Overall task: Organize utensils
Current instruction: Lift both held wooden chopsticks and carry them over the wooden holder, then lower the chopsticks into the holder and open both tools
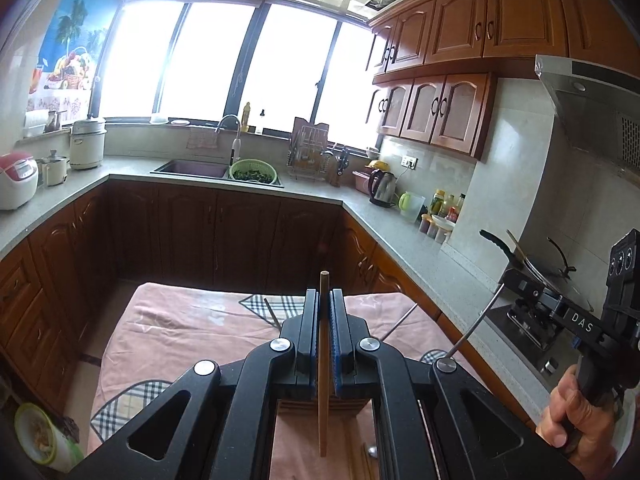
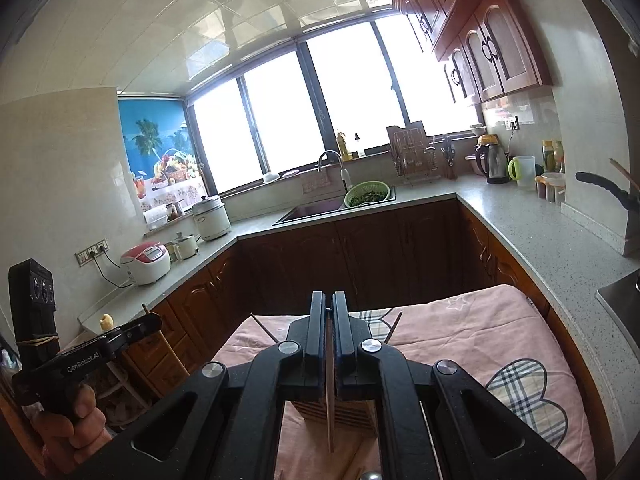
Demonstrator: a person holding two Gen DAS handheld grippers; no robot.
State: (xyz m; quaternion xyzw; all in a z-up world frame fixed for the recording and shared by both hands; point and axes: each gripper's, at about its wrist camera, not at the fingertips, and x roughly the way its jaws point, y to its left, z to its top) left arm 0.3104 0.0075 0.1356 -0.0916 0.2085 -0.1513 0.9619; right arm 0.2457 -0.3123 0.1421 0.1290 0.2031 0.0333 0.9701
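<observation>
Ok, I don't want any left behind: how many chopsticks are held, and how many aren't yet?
Left gripper holds: 1 wooden chopstick
Right gripper holds: 1 thin chopstick
Loose chopsticks, slanting up beside the fingers: 2
Total: 4 clearly seen

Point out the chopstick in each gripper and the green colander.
Left gripper's chopstick (image 1: 323, 360): left wrist view, mid-shaft between the fingers.
Right gripper's chopstick (image 2: 330, 408): right wrist view, shaft below the fingers.
Green colander (image 1: 253, 171): left wrist view, rim by the sink.
</observation>
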